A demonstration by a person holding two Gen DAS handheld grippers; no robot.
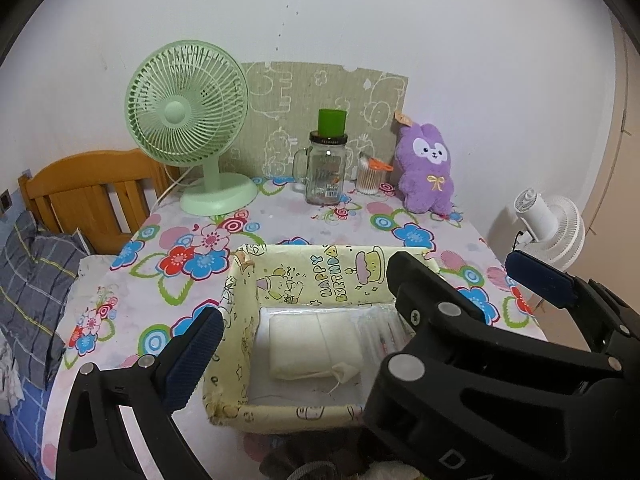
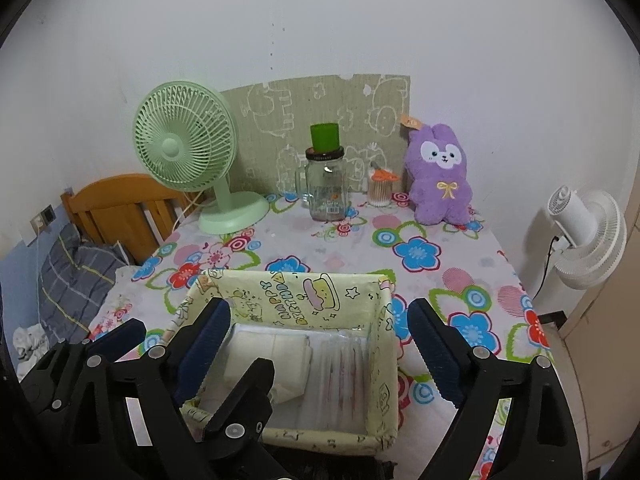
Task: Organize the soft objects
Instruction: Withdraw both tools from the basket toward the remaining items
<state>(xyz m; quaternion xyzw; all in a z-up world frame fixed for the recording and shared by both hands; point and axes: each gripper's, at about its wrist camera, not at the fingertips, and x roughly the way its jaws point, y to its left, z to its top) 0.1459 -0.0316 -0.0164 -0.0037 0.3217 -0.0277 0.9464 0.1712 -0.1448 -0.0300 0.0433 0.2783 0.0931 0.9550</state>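
Both your grippers, left gripper [image 1: 400, 308] and right gripper [image 2: 320, 356], hang wide apart and hold nothing, just above the yellow basket [image 2: 384, 344]; the folded white cloth [image 1: 312, 344] lies inside, long side running 12 to 6; the purple bunny [image 2: 438, 174] sits far off at 1 o'clock, nearer your right hand, with bare table between.

Left gripper [image 1: 320, 320]: jaws spread wide, pads bare, nose tilted forward and down. Only its left pad [image 1: 192, 356] shows clearly in its own view; its right finger is covered there by the other tool.

Right gripper [image 2: 320, 306]: jaws also wide apart, both blue pads [image 2: 434, 354] bare, tilted down alike.

The two tools sit side by side and overlap. The left gripper's right finger [image 2: 256, 380] reaches in between the right gripper's jaws, just inside its left pad.
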